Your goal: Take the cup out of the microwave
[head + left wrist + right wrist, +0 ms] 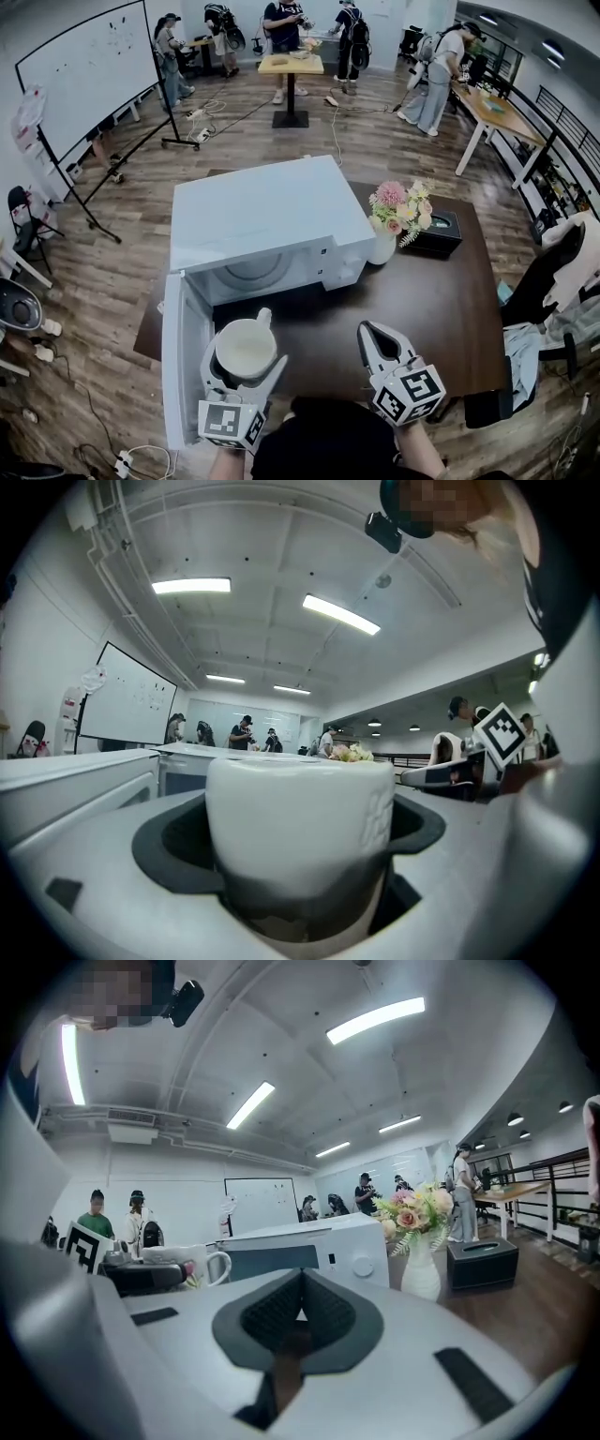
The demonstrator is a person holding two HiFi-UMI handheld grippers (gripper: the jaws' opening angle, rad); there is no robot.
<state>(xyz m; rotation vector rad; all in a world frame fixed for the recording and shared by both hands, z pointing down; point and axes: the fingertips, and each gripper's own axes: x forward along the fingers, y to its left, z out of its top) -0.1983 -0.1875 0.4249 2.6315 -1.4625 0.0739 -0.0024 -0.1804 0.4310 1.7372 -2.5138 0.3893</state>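
A white cup [246,350] with its handle pointing away from me sits between the jaws of my left gripper [245,357], in front of the microwave's open cavity. The left gripper view is filled by the cup [298,841], clamped in the dark pads. The white microwave [272,225] stands on the dark table with its door [184,356] swung open to the left. My right gripper [379,344] is shut and empty, hovering over the table to the right of the cup. In the right gripper view the cup [192,1266] shows at left and the microwave [309,1247] behind it.
A white vase of flowers [396,221] and a black box [435,233] stand right of the microwave on the dark table [441,319]. A chair [548,291] with clothing is at the table's right. Several people stand at far tables; a whiteboard [89,70] stands at left.
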